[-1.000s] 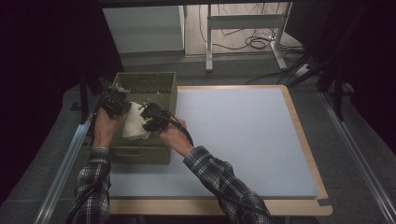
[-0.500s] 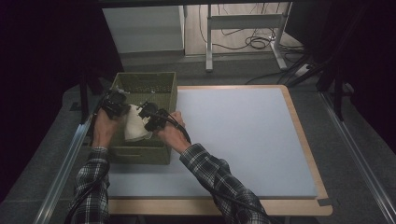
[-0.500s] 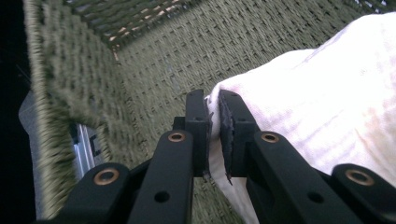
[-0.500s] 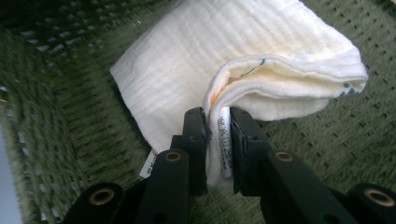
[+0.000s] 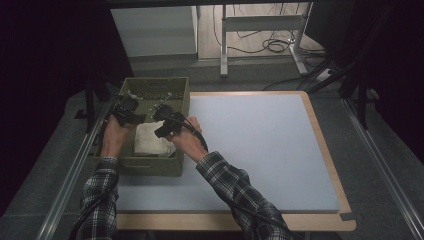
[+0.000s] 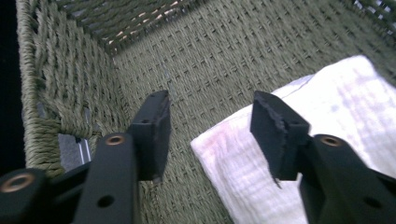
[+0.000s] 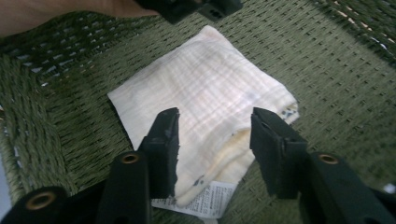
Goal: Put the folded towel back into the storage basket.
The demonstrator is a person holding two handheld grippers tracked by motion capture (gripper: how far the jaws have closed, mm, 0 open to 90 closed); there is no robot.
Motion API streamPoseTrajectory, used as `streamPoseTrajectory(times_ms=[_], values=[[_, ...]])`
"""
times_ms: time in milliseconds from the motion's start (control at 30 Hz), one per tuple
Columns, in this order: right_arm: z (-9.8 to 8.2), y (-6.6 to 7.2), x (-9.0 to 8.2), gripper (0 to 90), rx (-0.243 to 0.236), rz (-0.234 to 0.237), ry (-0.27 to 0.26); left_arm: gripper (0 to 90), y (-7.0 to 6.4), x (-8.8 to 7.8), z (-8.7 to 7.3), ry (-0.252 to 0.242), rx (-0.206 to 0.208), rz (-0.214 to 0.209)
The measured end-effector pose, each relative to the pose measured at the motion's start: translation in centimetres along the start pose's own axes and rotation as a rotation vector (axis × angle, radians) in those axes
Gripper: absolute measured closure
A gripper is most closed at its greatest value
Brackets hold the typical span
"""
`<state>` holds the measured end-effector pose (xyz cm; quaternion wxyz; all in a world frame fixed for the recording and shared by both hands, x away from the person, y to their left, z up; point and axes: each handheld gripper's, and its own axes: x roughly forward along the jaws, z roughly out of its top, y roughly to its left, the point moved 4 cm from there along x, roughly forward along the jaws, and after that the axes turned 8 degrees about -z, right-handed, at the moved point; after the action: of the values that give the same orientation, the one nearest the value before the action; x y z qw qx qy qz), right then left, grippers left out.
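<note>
Lying folded flat on the woven floor of the green basket (image 5: 150,167), the white cloth (image 5: 151,141) rests free of both tools, near the wall closest to the person. On the left, the left gripper (image 5: 131,114) hangs over the basket's left wall with its fingers (image 6: 152,133) standing moderately apart; they have just been opening, and nothing is pinched between them, the cloth's near corner lying below and a little toward the right-hand finger. To the right, the right gripper (image 5: 167,126) hovers just above the cloth, its fingers (image 7: 164,147) likewise parted after opening, straddling the folded edge without pressing on it; a printed label (image 7: 205,201) peeks out under that edge, just beside the left-hand finger. The cloth looks like thin gauzy muslin in several layers, so I judge it light, soft and limp: it should sag and may unfold if lifted by one corner alone, but it should neither slip much on the rough weave nor break. The best hold is probably at the stacked, folded edge below the right gripper's fingers, pinching all layers together, with the left gripper taking the opposite corner if the fold is to be kept. The pale desk (image 5: 260,150) to the right of the basket lies bare.
</note>
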<state>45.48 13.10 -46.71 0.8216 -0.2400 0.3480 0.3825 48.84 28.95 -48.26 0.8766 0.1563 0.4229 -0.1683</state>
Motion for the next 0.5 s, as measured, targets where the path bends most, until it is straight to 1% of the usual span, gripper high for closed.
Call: streamPoseTrajectory(times_ms=[33, 67, 100, 200, 233, 267, 300, 367, 433, 467, 500], values=[[-0.2, -0.4, -0.4, 47.4, 0.021, -0.003, -0.017, 41.0, -0.2, -0.2, 0.1, -0.013, -0.014, -0.017], [-0.2, -0.4, -0.4, 47.4, 0.021, -0.003, -0.017, 39.2, -0.2, -0.2, 0.1, -0.013, -0.014, -0.017], [-0.4, -0.9, -1.0, 43.6, 0.032, -0.003, -0.04, 37.3, -0.4, -0.2, 0.1, -0.023, -0.014, -0.026], [-0.7, -1.2, -1.7, 39.9, 0.037, -0.01, -0.065, 33.9, -0.7, -0.3, 0.2, -0.025, -0.007, -0.025], [-0.8, -1.3, -1.9, 39.4, 0.034, 0.001, -0.071, 32.5, -1.0, -0.3, 0.2, -0.034, -0.01, -0.035], [-0.8, -1.3, -1.9, 39.4, 0.034, 0.001, -0.071, 31.4, -1.0, -0.3, 0.2, -0.034, -0.01, -0.035], [-1.0, -1.3, -2.4, 35.3, 0.024, 0.01, -0.078, 29.9, -1.3, -0.4, 0.3, -0.05, -0.022, -0.056], [-1.3, -1.4, -2.9, 31.1, 0.012, 0.007, -0.088, 27.7, -1.5, -0.5, 0.3, -0.068, -0.044, -0.091], [-1.6, -1.6, -3.3, 27.5, 0.011, 0.011, -0.097, 24.5, -1.8, -0.7, 0.4, -0.09, -0.067, -0.121], [-1.8, -1.7, -3.5, 26.0, 0.019, 0.022, -0.105, 22.8, -1.9, -0.8, 0.4, -0.098, -0.079, -0.132], [-1.8, -1.7, -3.5, 26.0, 0.019, 0.022, -0.105, 21.0, -1.9, -0.8, 0.4, -0.098, -0.079, -0.132]])
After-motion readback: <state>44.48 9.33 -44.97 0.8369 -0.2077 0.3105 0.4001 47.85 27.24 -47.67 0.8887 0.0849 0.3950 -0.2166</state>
